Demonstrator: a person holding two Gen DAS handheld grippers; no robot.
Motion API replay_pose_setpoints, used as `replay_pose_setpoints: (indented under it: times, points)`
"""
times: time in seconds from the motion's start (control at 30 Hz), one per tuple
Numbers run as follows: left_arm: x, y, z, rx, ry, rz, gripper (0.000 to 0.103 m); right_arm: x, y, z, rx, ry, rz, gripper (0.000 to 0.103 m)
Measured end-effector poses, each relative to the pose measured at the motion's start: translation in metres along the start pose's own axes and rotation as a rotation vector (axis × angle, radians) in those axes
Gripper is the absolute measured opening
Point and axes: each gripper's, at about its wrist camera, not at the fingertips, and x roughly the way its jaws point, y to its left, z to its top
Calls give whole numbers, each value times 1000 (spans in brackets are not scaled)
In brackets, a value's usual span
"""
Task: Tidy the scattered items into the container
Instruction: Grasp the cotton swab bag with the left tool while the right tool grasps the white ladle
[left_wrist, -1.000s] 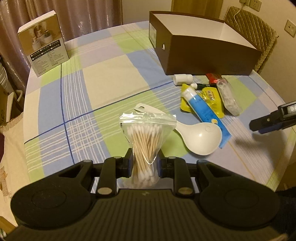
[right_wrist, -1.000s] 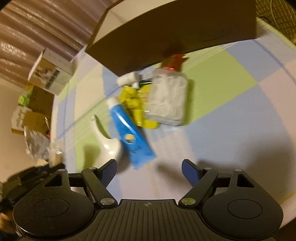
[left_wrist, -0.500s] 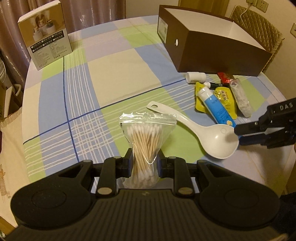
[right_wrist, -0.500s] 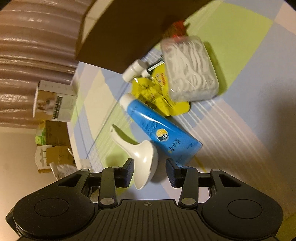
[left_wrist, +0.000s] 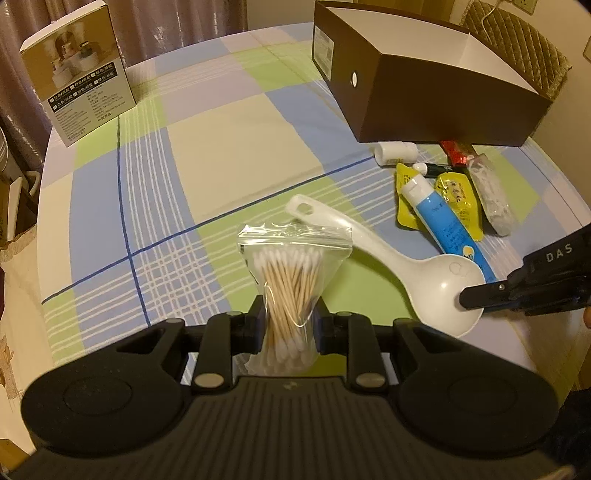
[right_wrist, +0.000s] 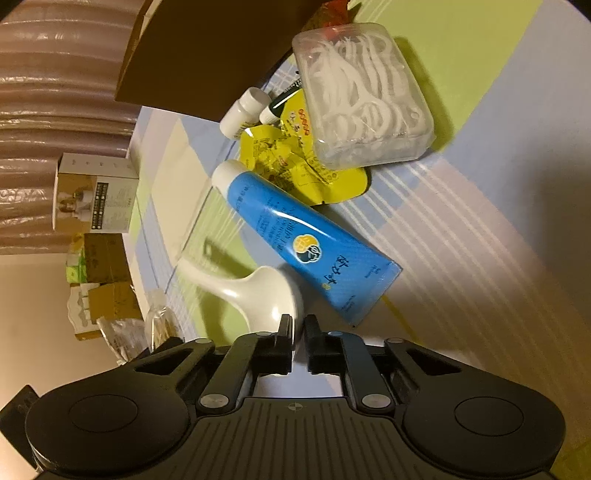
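My left gripper (left_wrist: 289, 319) is shut on a clear bag of cotton swabs (left_wrist: 291, 280) and holds it above the table. My right gripper (right_wrist: 298, 325) is shut on the rim of the white spoon's bowl (right_wrist: 258, 295); it also shows in the left wrist view (left_wrist: 476, 297) on the spoon (left_wrist: 439, 275). The brown box (left_wrist: 436, 92) stands open at the far right. In front of it lie a blue tube (right_wrist: 295, 236), yellow sachets (right_wrist: 295, 162), a clear box of floss picks (right_wrist: 362, 99), a small white bottle (right_wrist: 243, 112) and a red packet (left_wrist: 458, 151).
The round table has a checked cloth (left_wrist: 229, 140). A printed carton (left_wrist: 85, 70) stands at its far left. A padded chair (left_wrist: 517, 44) is behind the brown box. Curtains (right_wrist: 55, 92) and stacked cartons (right_wrist: 107, 288) lie beyond the table edge.
My right gripper has come down to the spoon's bowl and shut on its rim. My left gripper has kept the swab bag and drifted a little.
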Motion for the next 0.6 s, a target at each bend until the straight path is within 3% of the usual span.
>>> replay_pose_setpoints:
  times: [0.6]
  points:
    - [-26, -30, -10, -13, -38, 27, 21, -51, -9, 5, -16, -37, 75, 7]
